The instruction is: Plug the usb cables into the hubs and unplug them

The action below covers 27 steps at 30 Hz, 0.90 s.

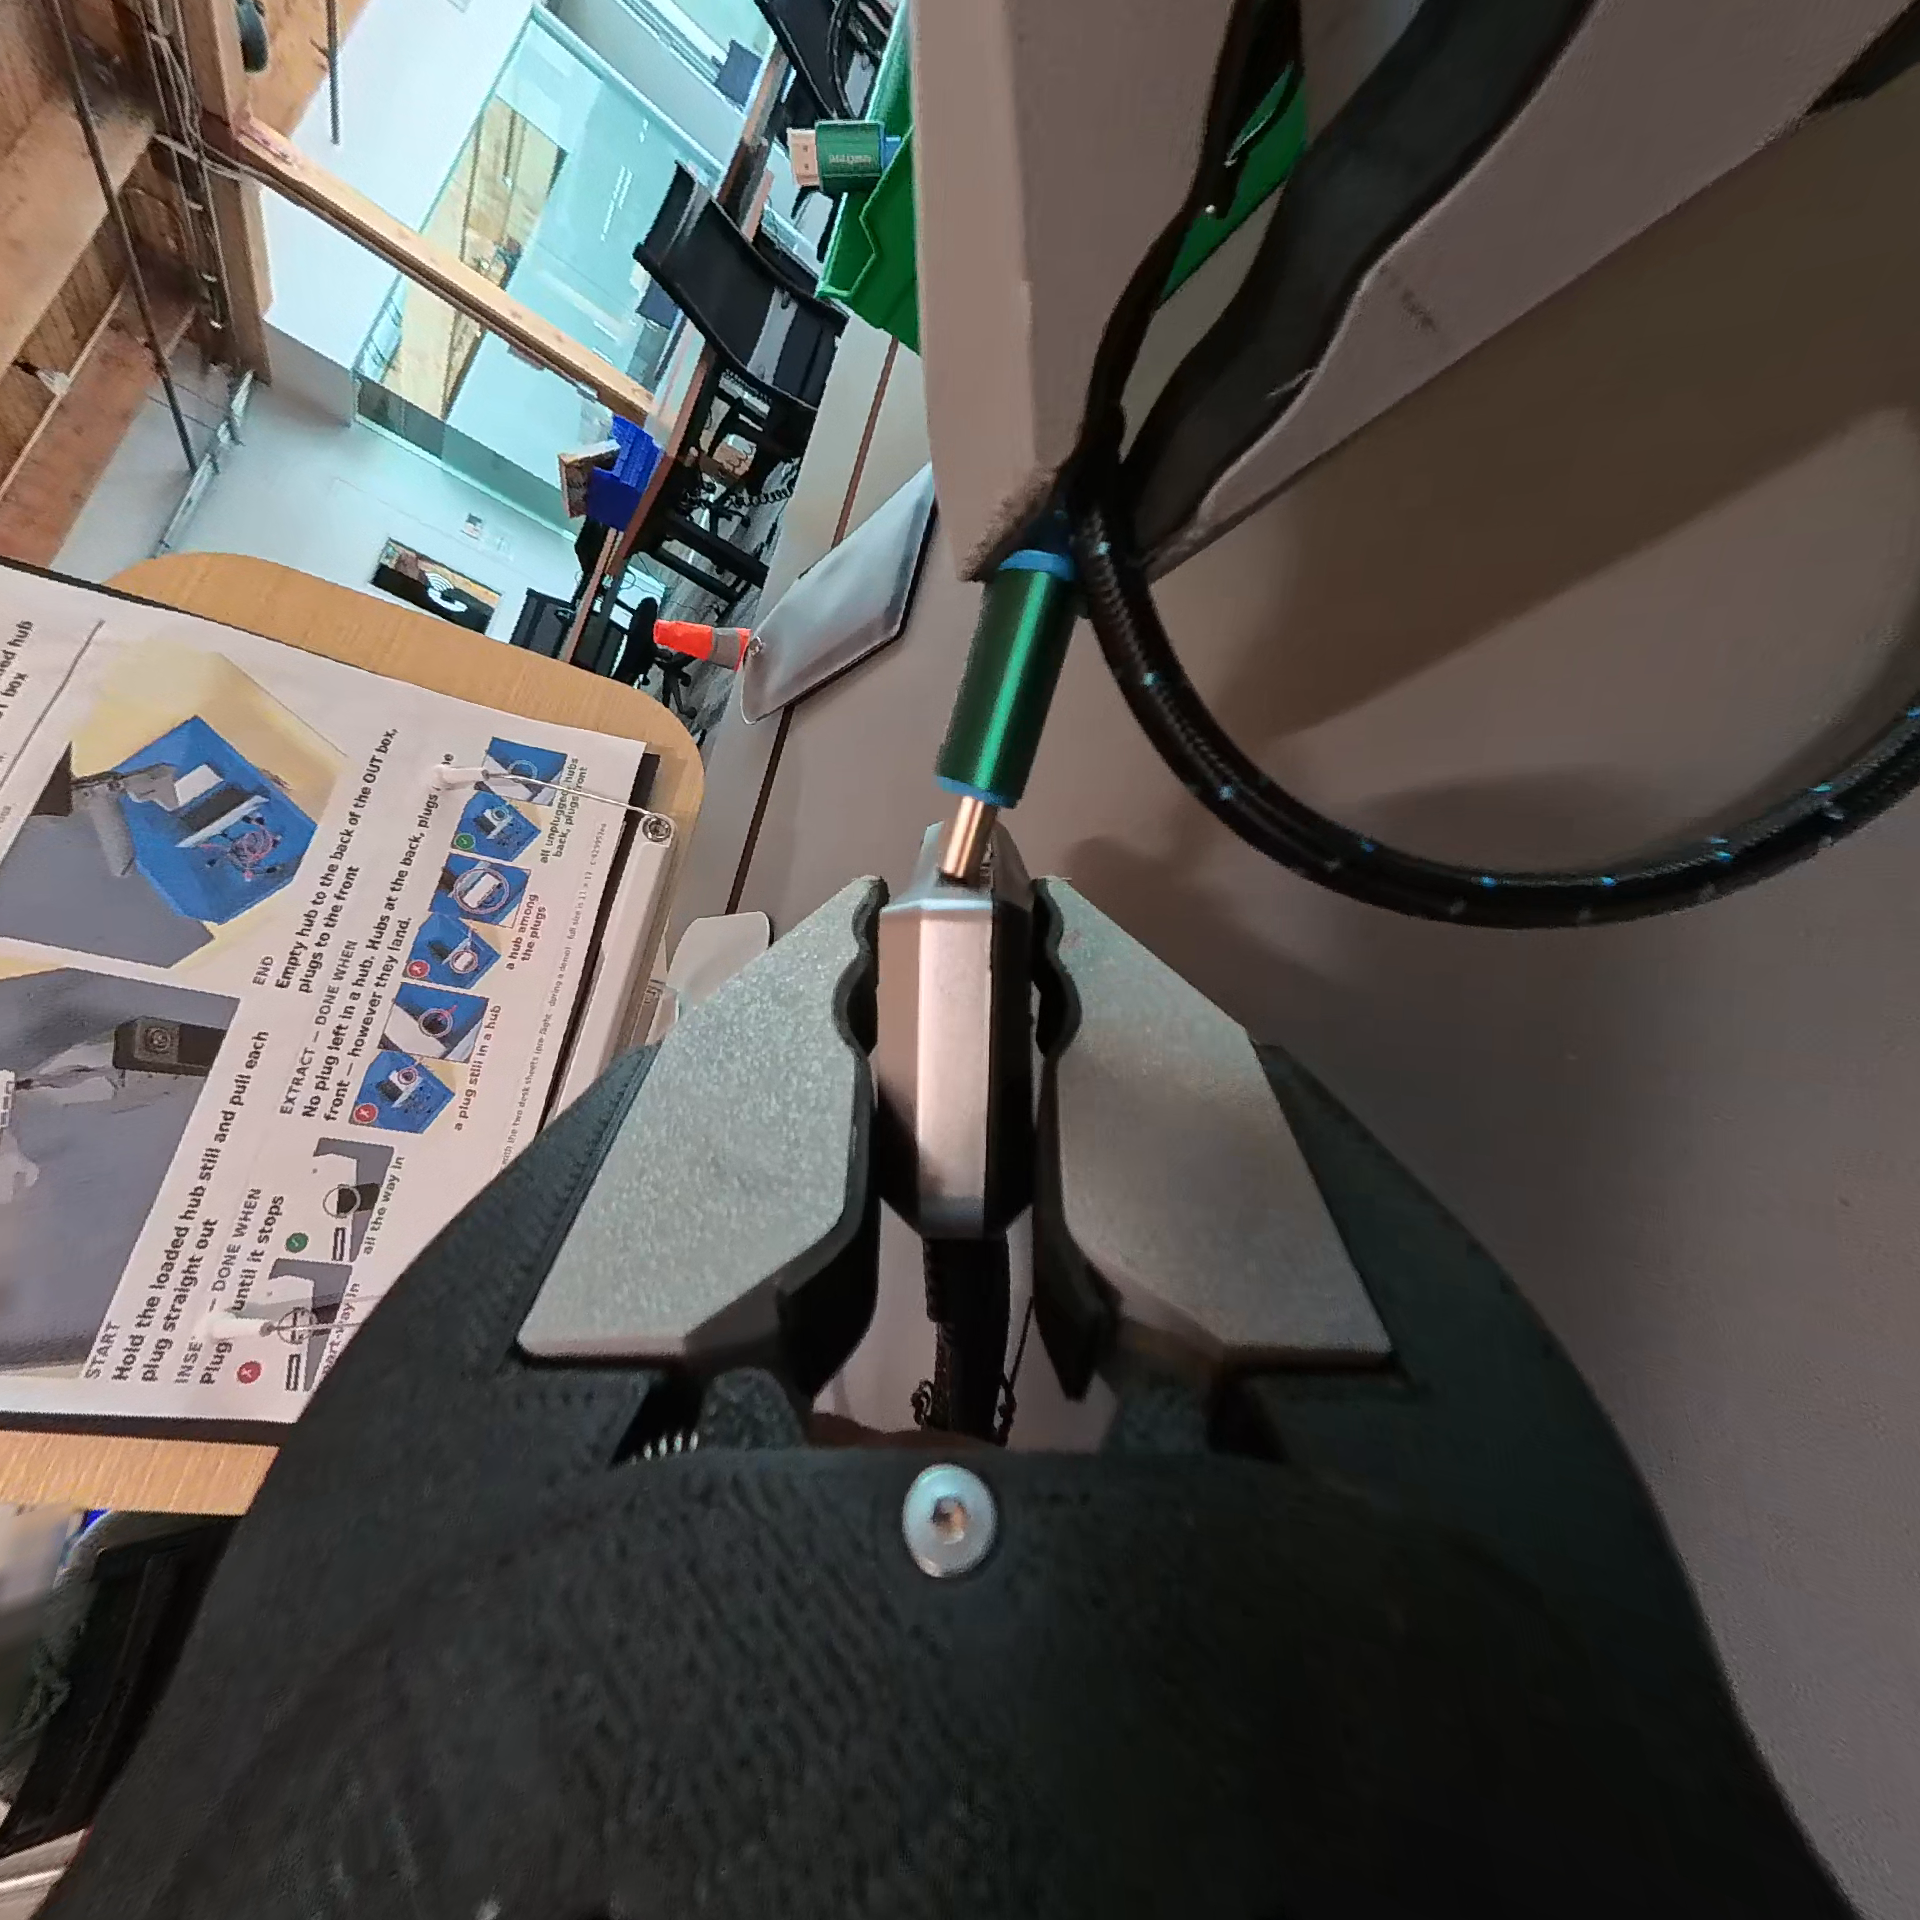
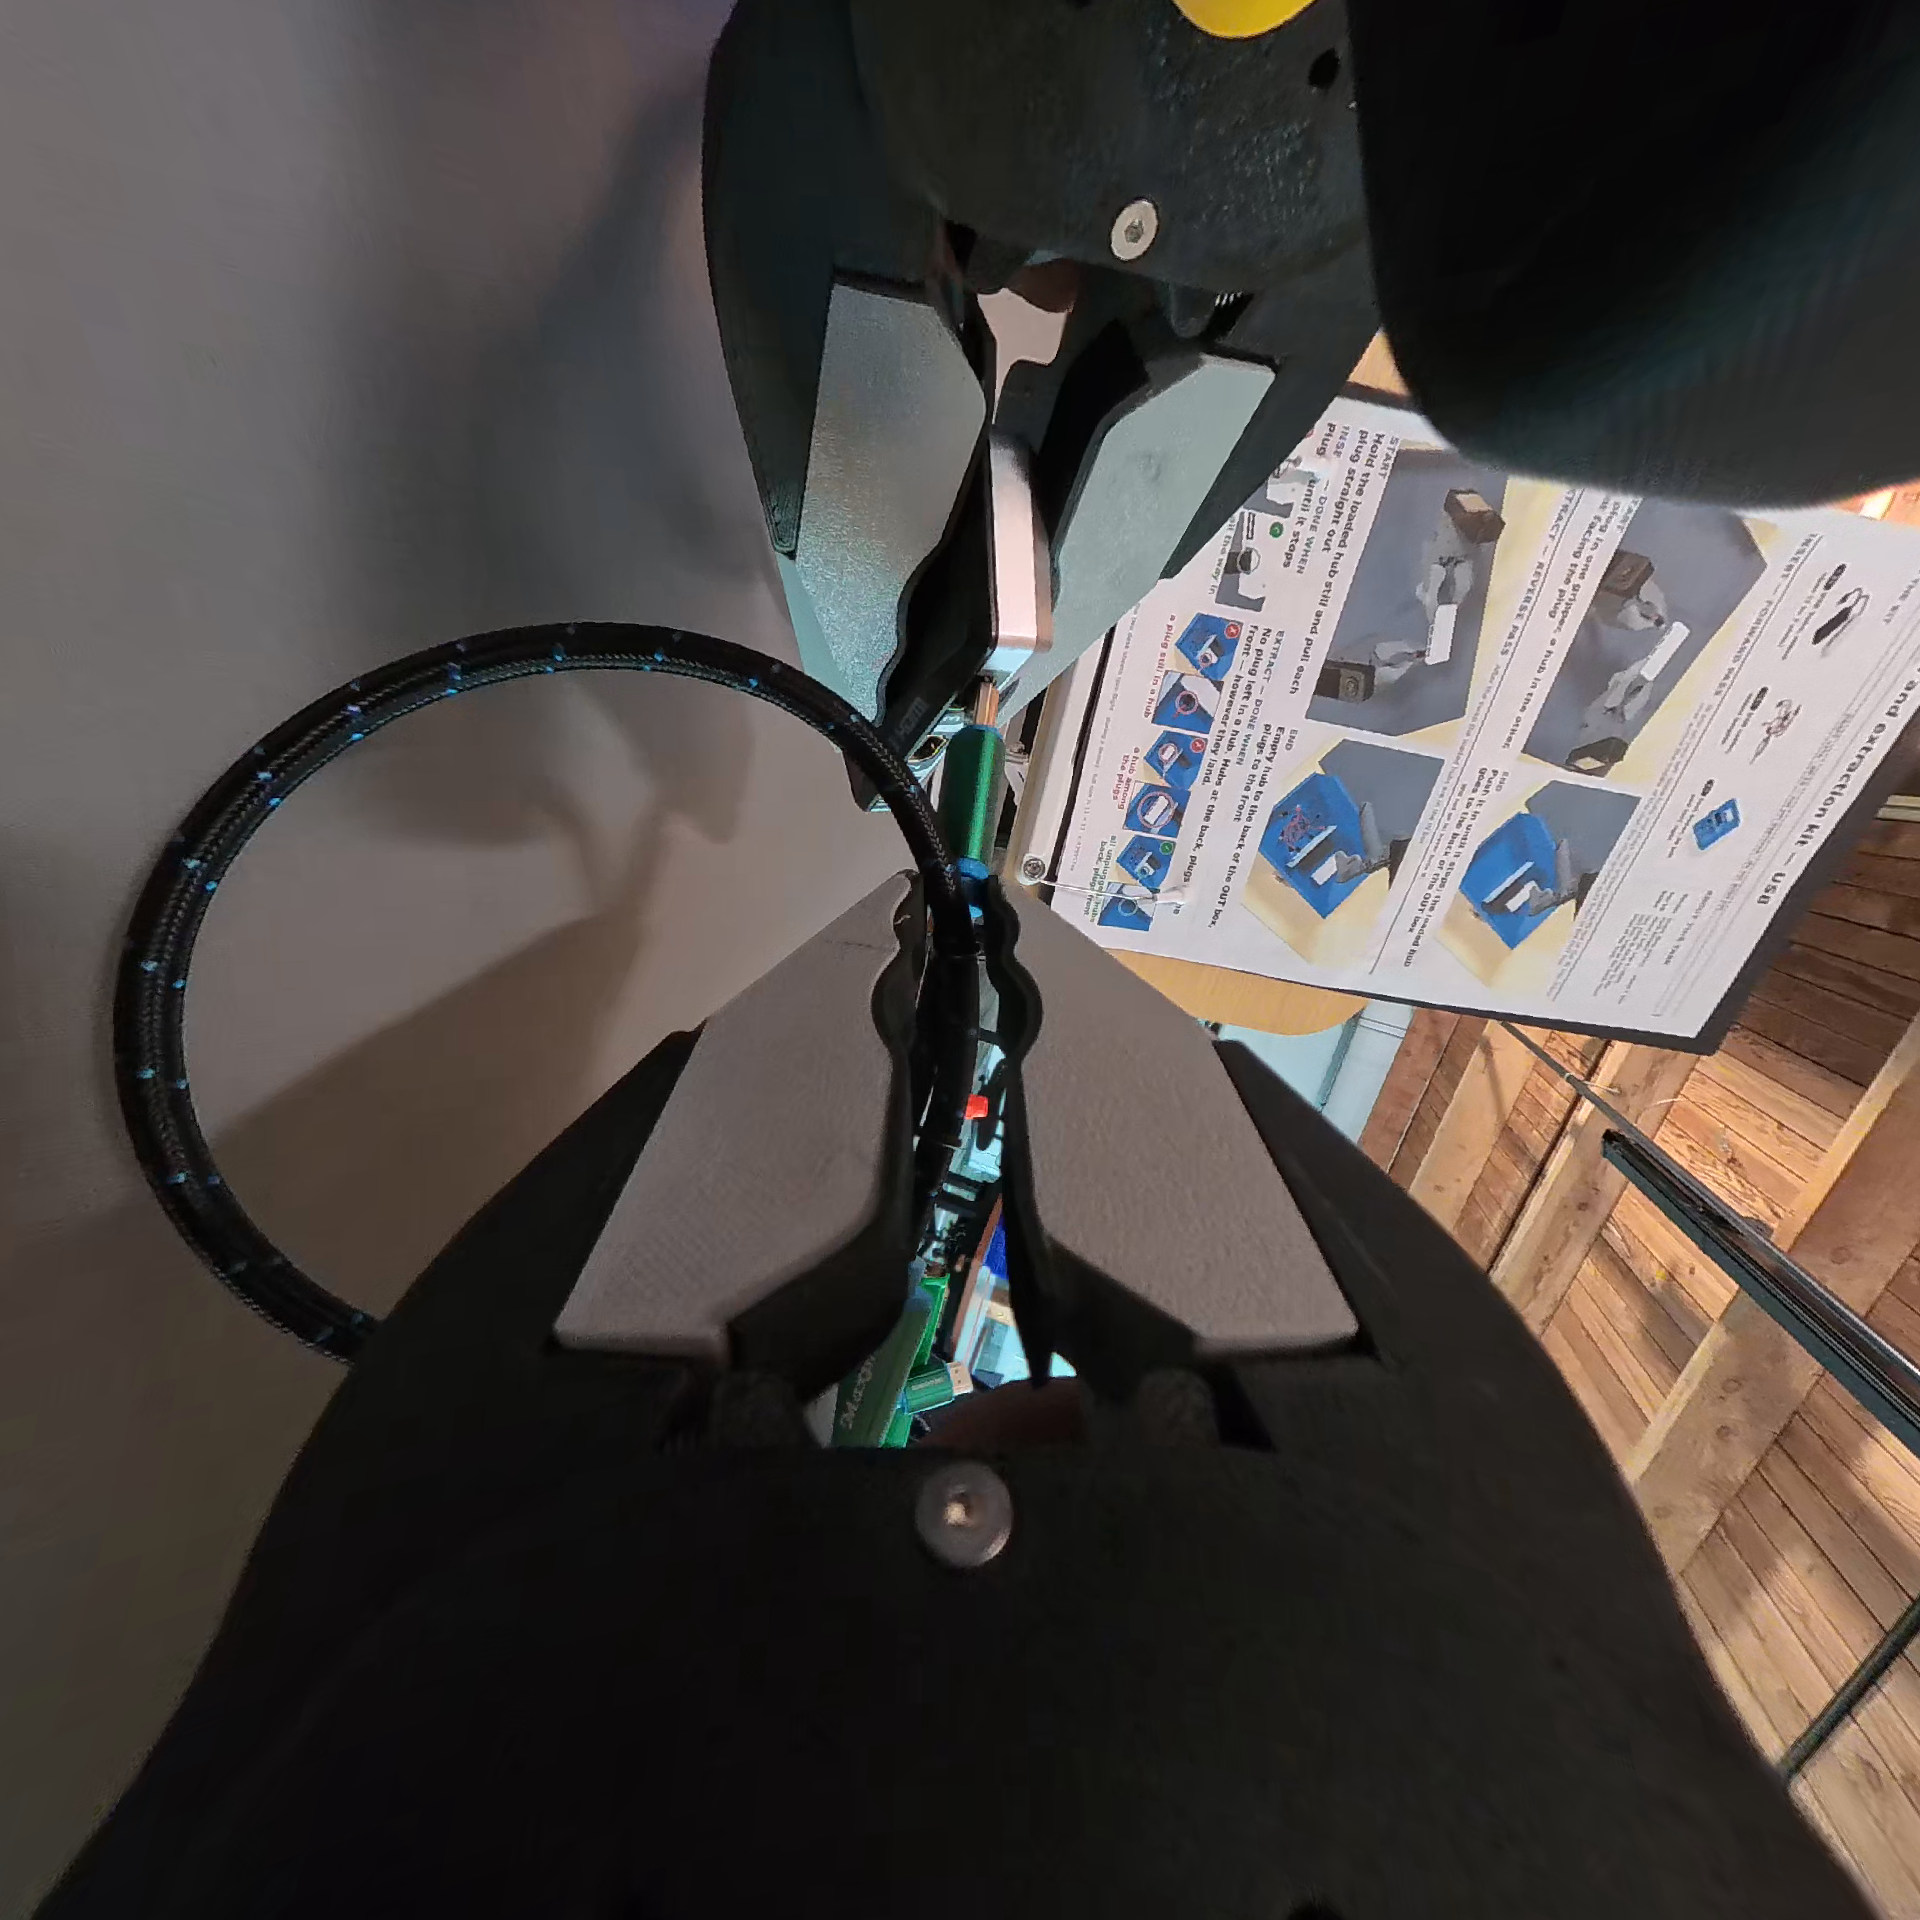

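Observation:
My left gripper [image 1: 956, 904] is shut on a silver-grey hub [image 1: 940, 1049] and holds it end-up between the pads. A green plug [image 1: 1003, 696] with a copper-coloured metal tip meets the hub's top end; part of the tip still shows. My right gripper [image 2: 961, 920] is shut on the black braided cable [image 2: 312, 727] just behind the green plug [image 2: 971, 790]. The cable loops out to the left over the grey surface. In the right wrist view the left gripper [image 2: 966, 675] faces mine and holds the hub [image 2: 1016, 561]. In the left wrist view the right gripper's pale fingers [image 1: 987, 260] come from above.
A printed instruction sheet [image 1: 312, 987] on a black board lies on a rounded wooden table [image 1: 416, 613]; the sheet also shows in the right wrist view [image 2: 1455, 779]. A second green plug [image 1: 847, 156] shows far off. A grey mat [image 2: 312, 312] lies below. Wooden planking [image 2: 1662, 1351] is at the right. Spacing between my two grippers at the tips: around 6 centimeters.

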Available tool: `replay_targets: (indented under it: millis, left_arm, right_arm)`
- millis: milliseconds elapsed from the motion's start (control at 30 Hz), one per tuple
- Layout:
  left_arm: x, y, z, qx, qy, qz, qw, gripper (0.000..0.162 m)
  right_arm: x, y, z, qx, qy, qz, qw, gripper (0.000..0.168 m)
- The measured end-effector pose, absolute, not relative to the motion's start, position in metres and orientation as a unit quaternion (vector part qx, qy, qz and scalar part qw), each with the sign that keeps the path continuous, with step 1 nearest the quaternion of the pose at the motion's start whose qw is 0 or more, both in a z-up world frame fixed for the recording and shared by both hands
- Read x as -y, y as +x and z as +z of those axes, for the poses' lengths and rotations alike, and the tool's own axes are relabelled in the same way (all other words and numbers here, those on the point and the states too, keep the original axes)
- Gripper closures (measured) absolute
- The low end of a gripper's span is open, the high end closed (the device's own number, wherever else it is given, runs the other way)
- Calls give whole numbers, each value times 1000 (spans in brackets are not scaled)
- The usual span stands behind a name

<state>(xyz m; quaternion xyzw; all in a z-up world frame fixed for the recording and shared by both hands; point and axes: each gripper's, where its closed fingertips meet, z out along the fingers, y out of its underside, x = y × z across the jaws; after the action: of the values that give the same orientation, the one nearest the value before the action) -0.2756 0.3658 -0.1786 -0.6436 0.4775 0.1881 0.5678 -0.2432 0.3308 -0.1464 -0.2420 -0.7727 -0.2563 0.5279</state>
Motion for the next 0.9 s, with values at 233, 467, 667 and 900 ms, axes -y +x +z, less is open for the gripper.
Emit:
replay_targets:
  millis: [233, 467, 667, 900]
  left_arm:
    - [-366, -275, -181, -485, -641, 194, 562, 137]
    - [-367, -277, -180, -497, -622, 230, 559, 136]
    - [-367, -277, -175, -498, -609, 248, 566, 136]
    - [-365, -275, -178, -506, -606, 241, 564, 137]
  right_arm:
    - [-329, -242, -150, 783, -240, -250, 516, 161]
    - [-328, -242, -152, 797, -256, -210, 504, 161]
    - [-328, -242, -152, 797, -267, -175, 513, 161]
    - [-328, -241, -154, 799, -229, -187, 523, 161]
